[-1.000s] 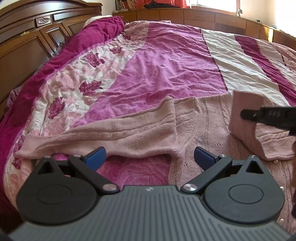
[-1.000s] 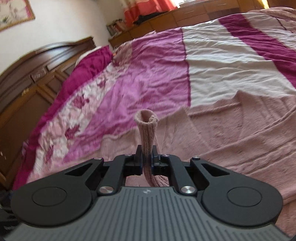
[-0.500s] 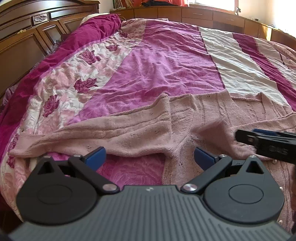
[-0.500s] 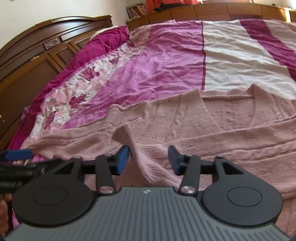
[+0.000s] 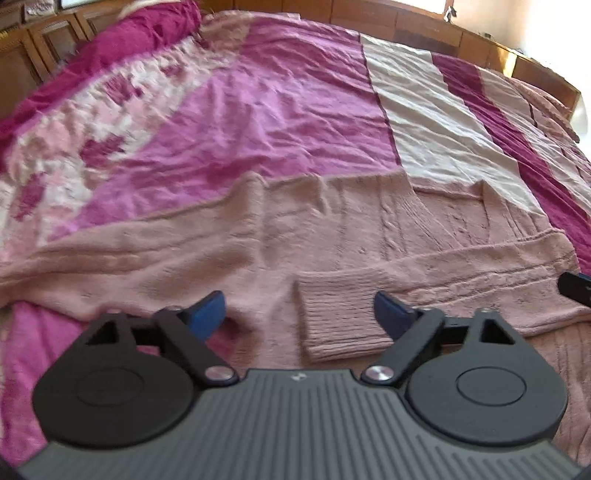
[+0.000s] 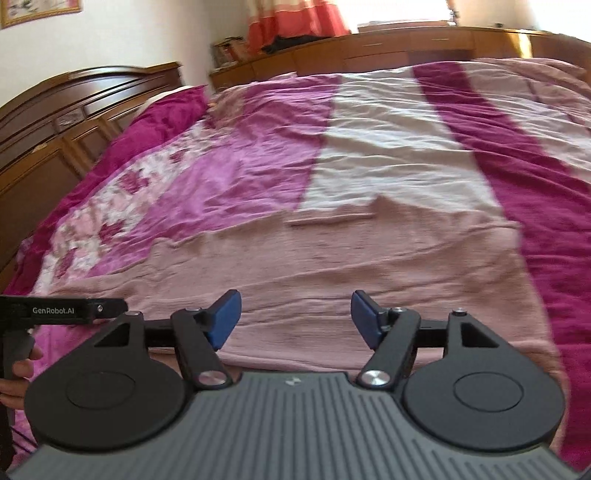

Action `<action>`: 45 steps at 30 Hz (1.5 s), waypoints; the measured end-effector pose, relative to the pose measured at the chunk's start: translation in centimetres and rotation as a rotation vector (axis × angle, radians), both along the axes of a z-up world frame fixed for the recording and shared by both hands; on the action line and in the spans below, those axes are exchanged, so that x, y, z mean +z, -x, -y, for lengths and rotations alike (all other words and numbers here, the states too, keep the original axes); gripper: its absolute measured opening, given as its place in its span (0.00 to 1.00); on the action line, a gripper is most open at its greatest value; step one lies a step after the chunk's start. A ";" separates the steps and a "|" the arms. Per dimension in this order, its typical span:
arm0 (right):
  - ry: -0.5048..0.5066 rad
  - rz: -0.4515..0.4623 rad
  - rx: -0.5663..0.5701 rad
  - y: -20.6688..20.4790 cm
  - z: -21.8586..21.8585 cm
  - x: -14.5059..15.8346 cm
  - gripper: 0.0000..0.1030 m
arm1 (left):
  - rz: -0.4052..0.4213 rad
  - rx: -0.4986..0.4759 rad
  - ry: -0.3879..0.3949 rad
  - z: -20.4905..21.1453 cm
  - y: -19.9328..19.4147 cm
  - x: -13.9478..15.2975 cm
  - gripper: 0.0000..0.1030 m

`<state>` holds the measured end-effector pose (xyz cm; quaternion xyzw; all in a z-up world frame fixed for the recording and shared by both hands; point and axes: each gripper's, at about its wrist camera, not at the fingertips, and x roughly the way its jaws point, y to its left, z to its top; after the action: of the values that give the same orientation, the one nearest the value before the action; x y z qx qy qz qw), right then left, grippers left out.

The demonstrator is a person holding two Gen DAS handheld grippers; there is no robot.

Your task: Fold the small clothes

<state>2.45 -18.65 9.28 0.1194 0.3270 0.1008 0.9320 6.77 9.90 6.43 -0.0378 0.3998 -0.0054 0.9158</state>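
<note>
Only the left wrist view shows the folded-in sleeve with its ribbed cuff (image 5: 341, 317), lying flat across the front of the pink knitted cardigan (image 5: 332, 229), which is spread on the striped pink and magenta bedspread (image 5: 280, 110). The right wrist view misses the cuff but shows a wooden headboard (image 6: 74, 122), orange curtains (image 6: 295, 18) and a hand (image 6: 18, 376) on the handle of the left gripper (image 5: 299, 314).

A second ago the right gripper (image 6: 295, 319) was clamped on that cuff, holding it upright; its jaws have just been opening, the cuff is released onto the cardigan, and nothing lies between the blue pads (image 6: 225, 317) but flat knit below. The left gripper's jaws have just been closing a little, yet they stand wide, touching nothing. It has shifted from the cardigan's left sleeve towards its middle.

The cuff lies between the left gripper's fingertips, nearer the right one, with clear gaps on both sides.
</note>
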 end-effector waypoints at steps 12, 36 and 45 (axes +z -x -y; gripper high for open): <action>-0.095 -0.019 -0.267 -2.5 11.5 -1.6 0.71 | -0.049 0.030 0.026 1.1 -2.5 -3.2 0.58; -0.187 0.029 -0.369 -6.3 14.7 -8.1 0.66 | 0.033 0.082 -0.096 4.3 -2.4 -4.6 0.59; -0.182 0.077 -0.338 -5.4 14.6 -7.5 0.66 | 0.090 0.070 -0.125 4.5 -1.3 -4.0 0.59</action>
<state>7.84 -33.26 1.82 0.2524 0.2561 -0.0236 0.9328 8.11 5.44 2.43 0.0057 0.3563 0.0497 0.9330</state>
